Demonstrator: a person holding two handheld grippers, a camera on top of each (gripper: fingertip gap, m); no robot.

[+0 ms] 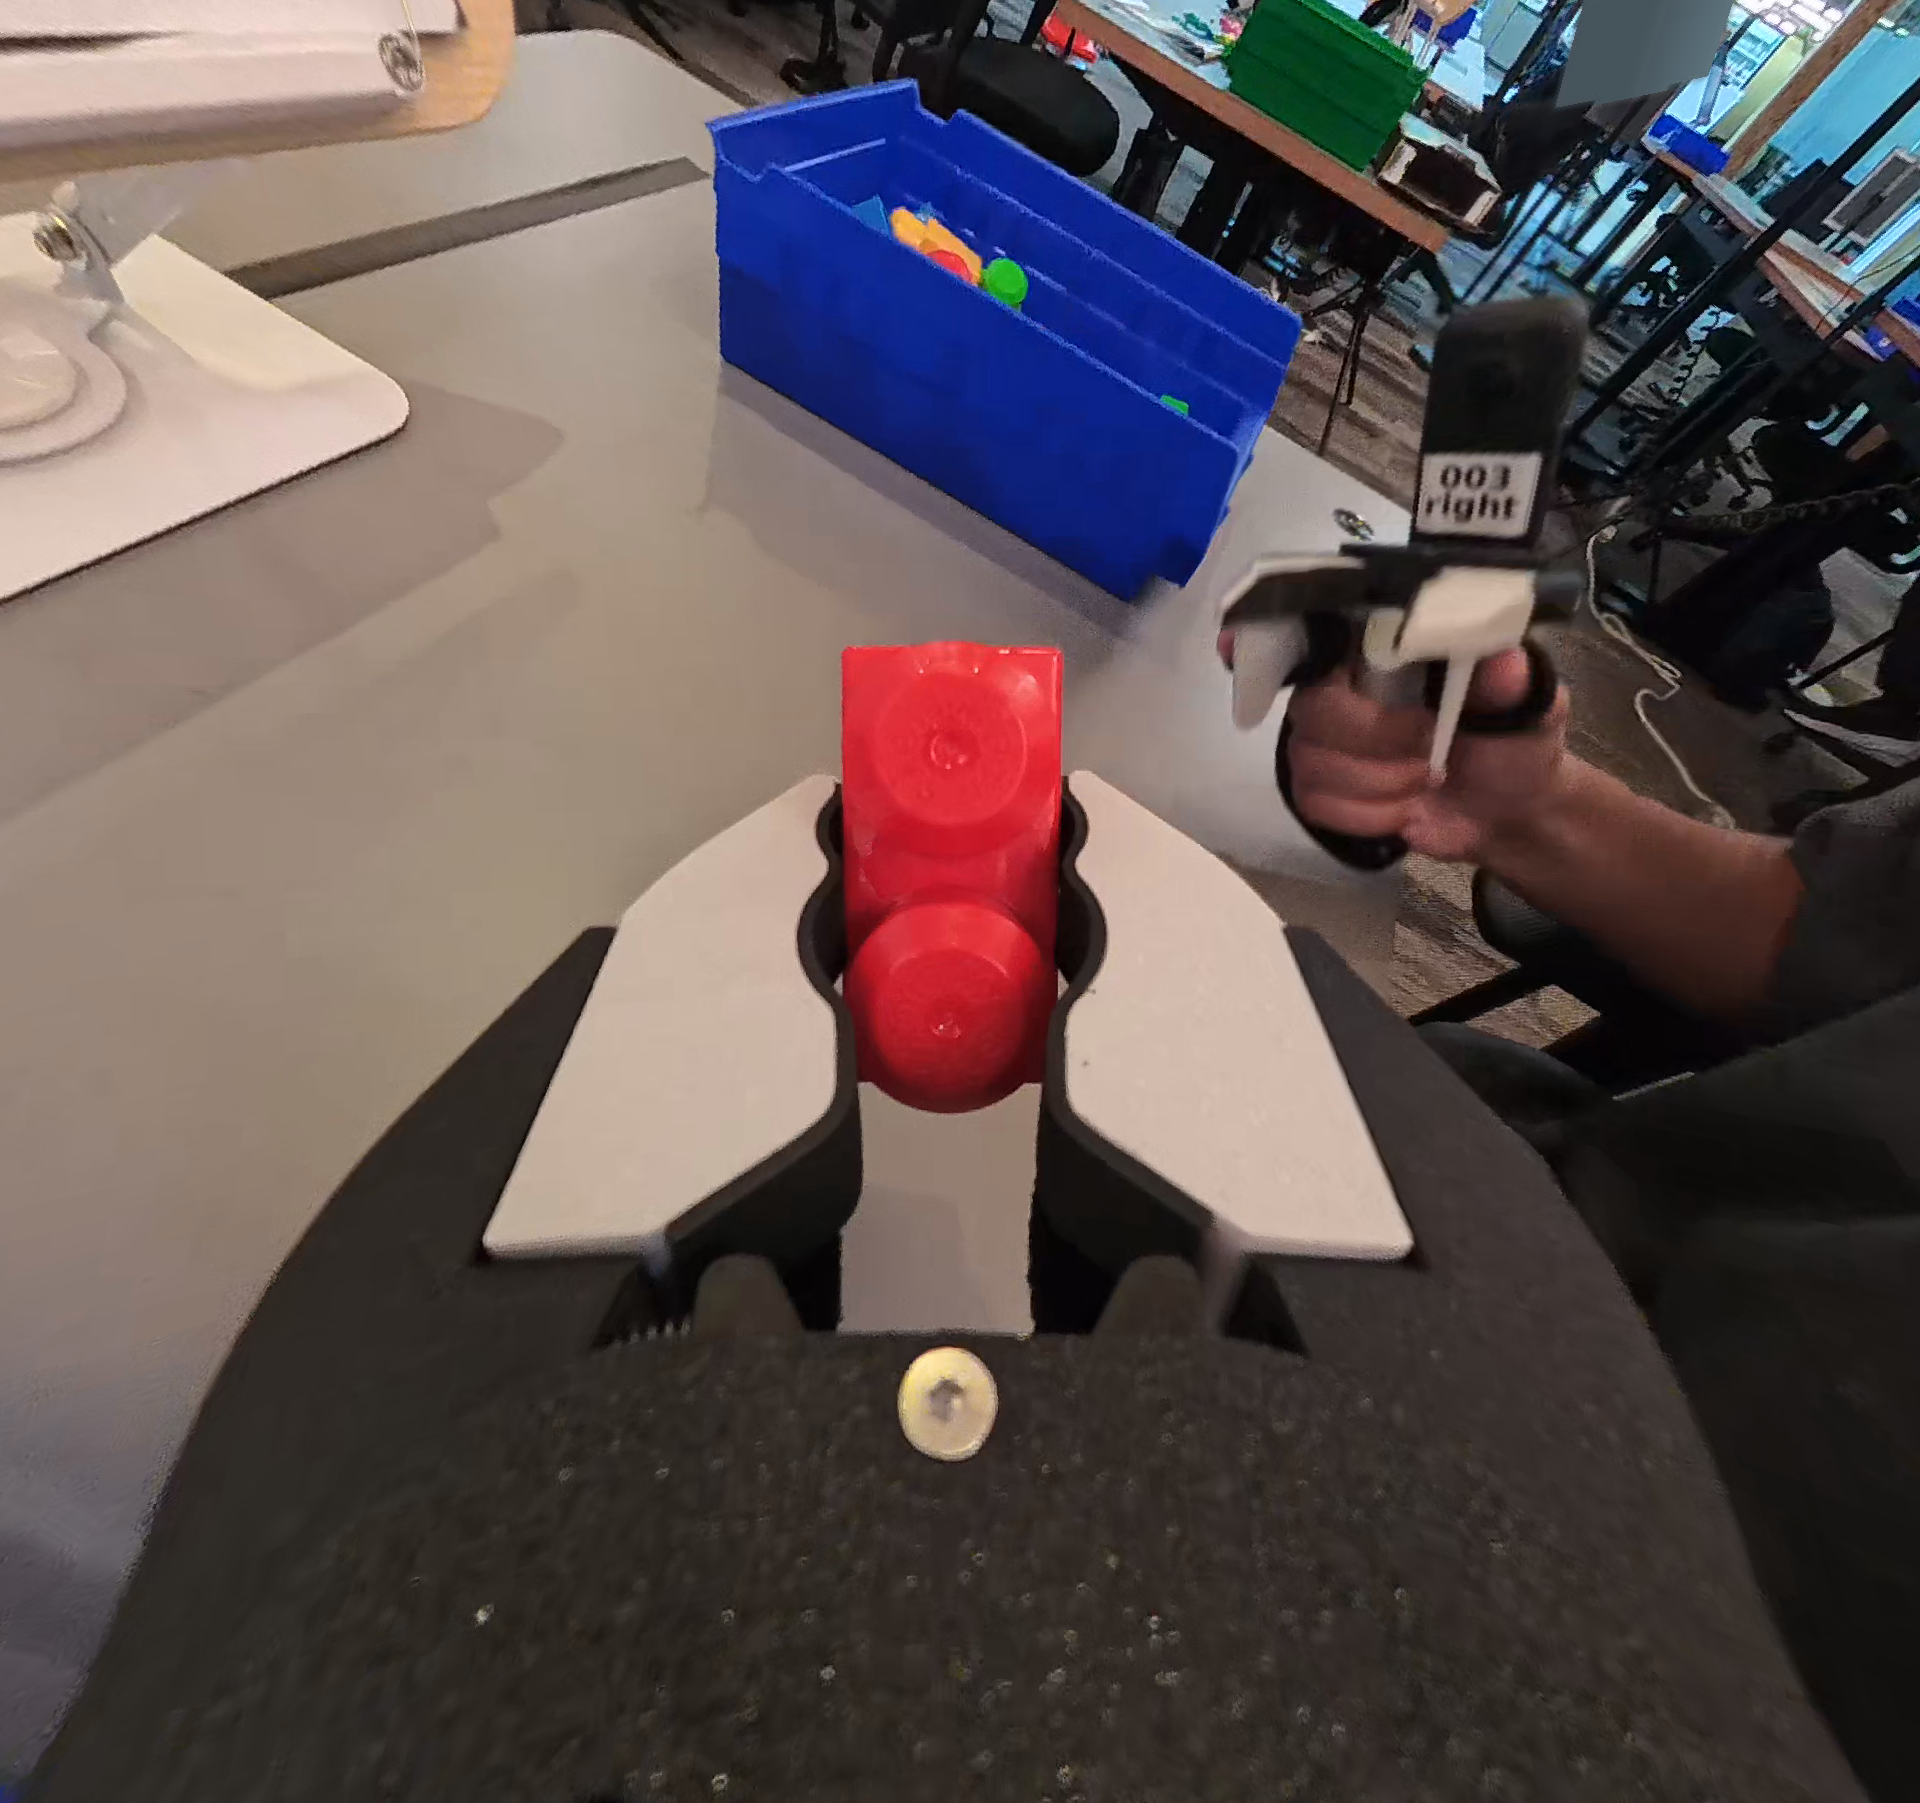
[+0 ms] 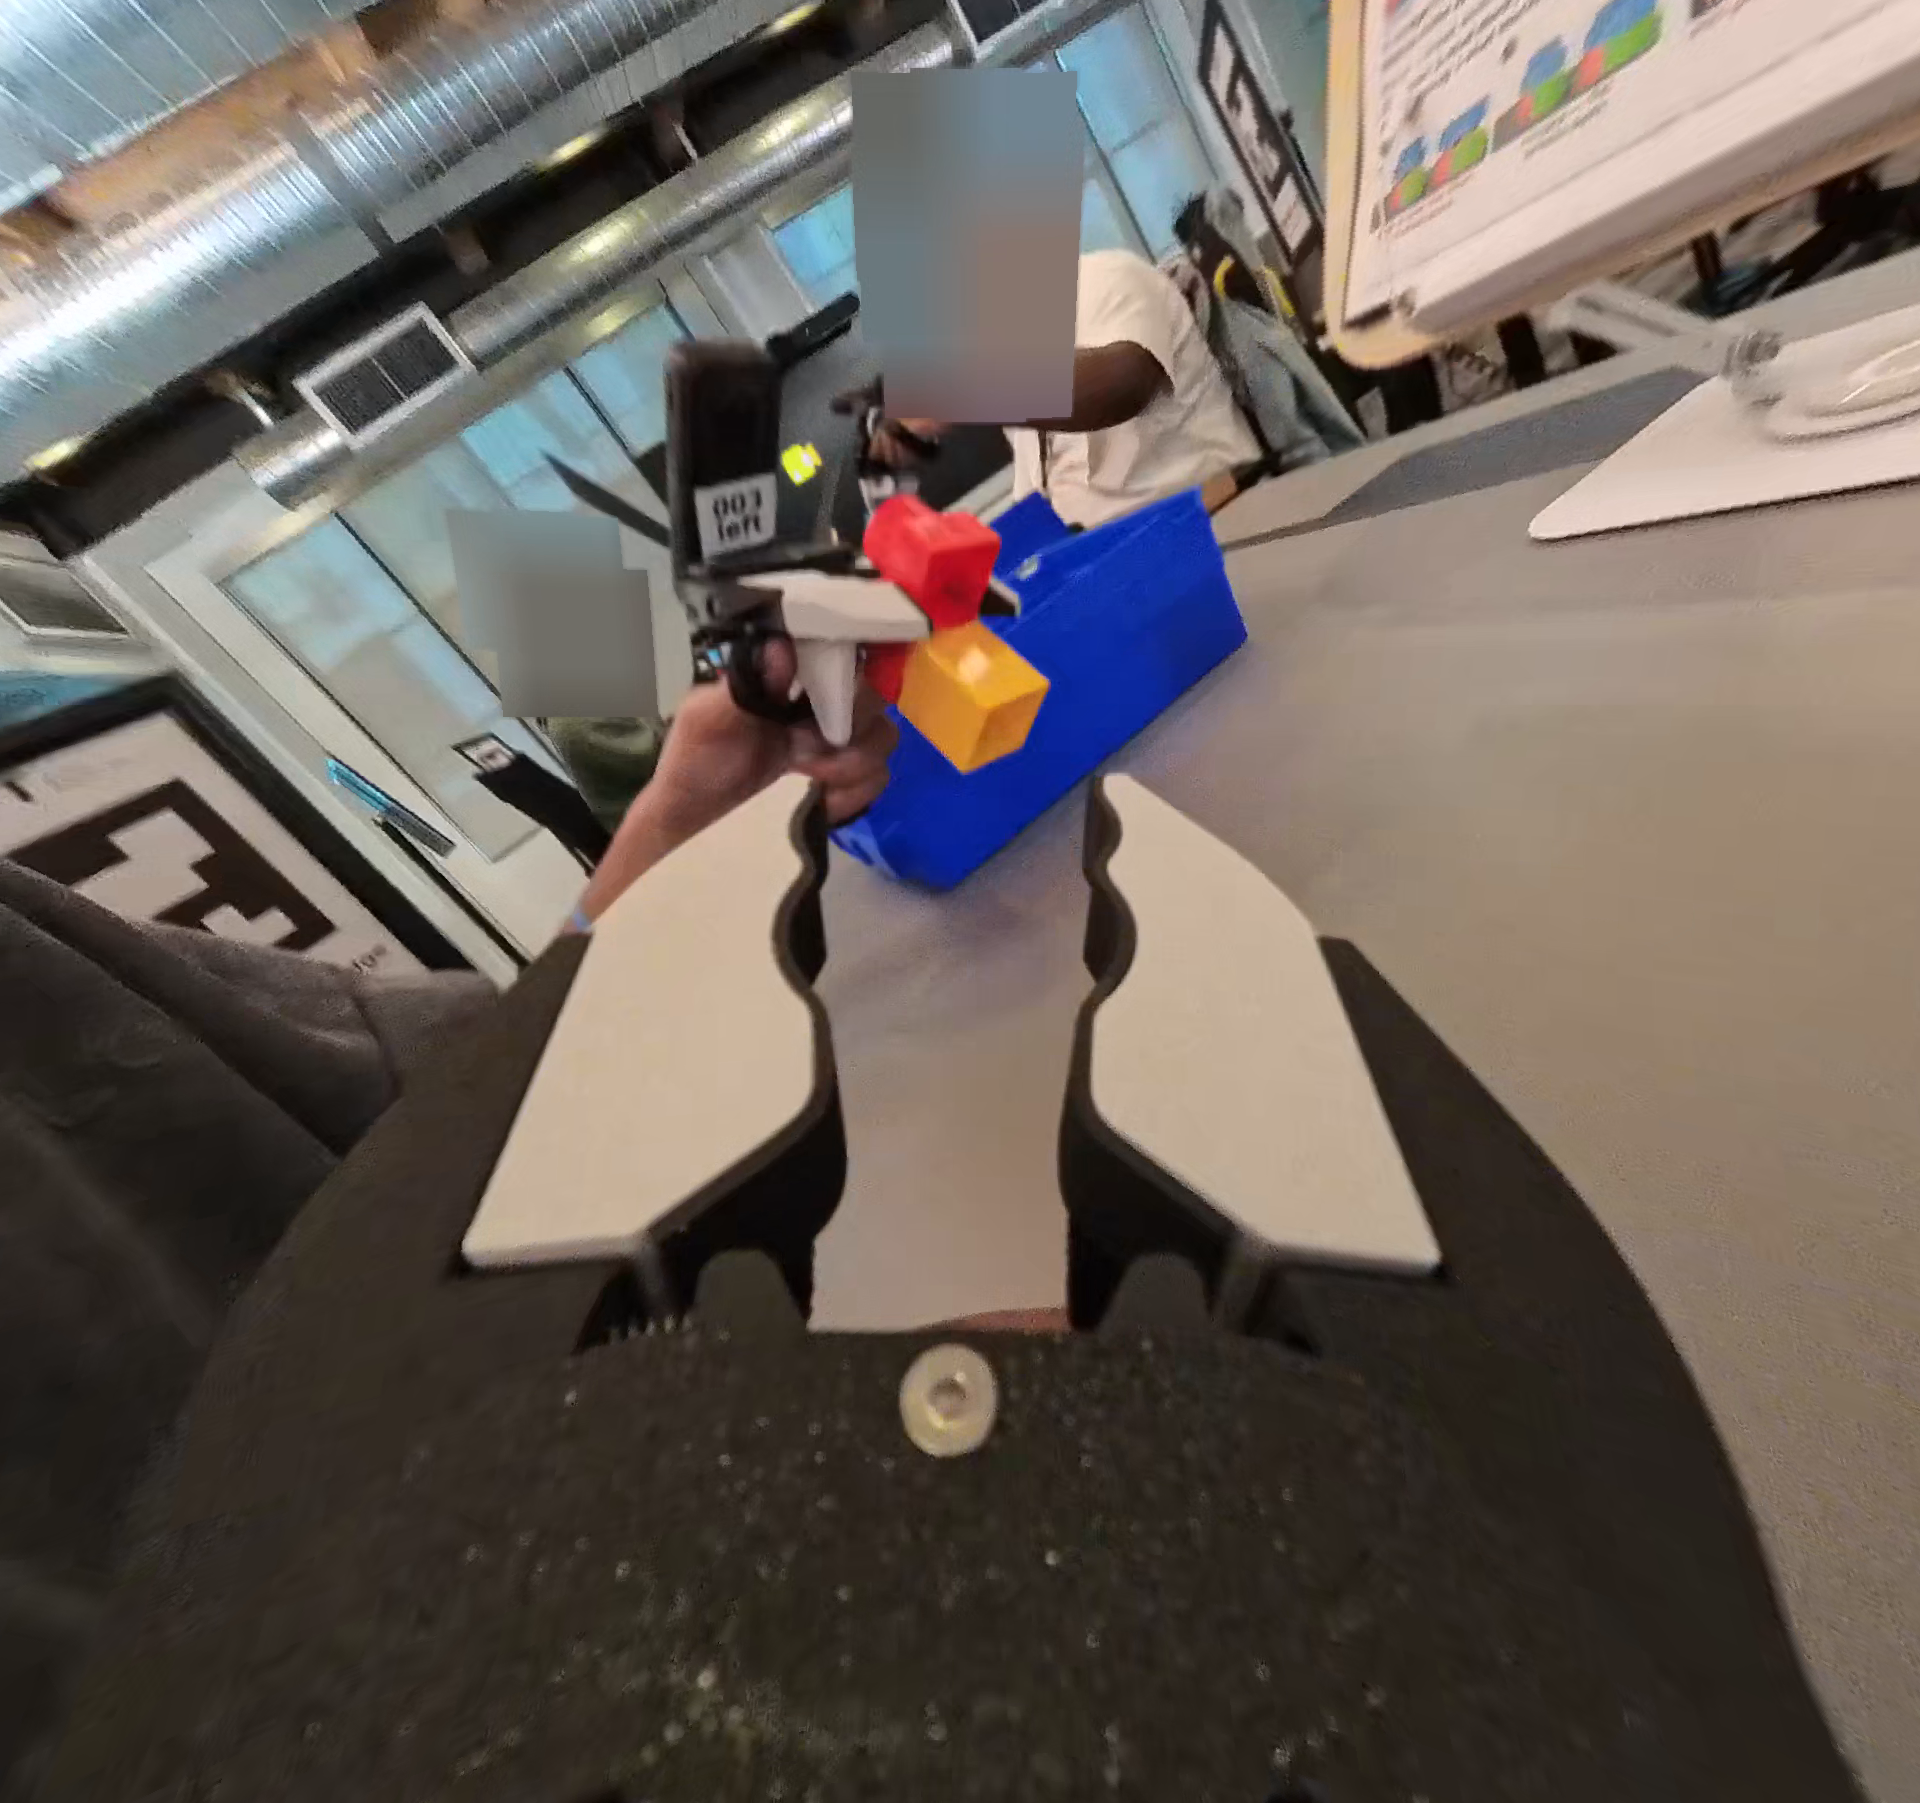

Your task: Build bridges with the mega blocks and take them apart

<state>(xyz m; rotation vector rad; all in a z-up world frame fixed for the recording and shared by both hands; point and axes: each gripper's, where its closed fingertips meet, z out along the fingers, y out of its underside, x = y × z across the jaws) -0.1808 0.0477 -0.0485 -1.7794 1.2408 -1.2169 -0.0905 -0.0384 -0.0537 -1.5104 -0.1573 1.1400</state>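
My left gripper [image 1: 951, 803] is shut on a red mega block [image 1: 951, 745] with two studs that face the camera, held above the grey table [image 1: 416, 714]. In the right wrist view the left gripper [image 2: 935, 605] holds that red block [image 2: 930, 548] in the air, with an orange block [image 2: 971, 699] stuck to its underside. My right gripper [image 2: 951, 860] is open and empty, pointing at the left gripper from a short way off. It also shows in the left wrist view [image 1: 1262, 662], held up by a hand at the right.
A blue bin [image 1: 987, 371] with several coloured blocks stands on the table behind the grippers; it also shows in the right wrist view [image 2: 1101, 704]. A white stand [image 1: 156, 403] with instruction sheets [image 2: 1558, 91] is at the table's far side. People sit beyond the table. The tips of one gripper are about 15 cm away from the tips of the other.
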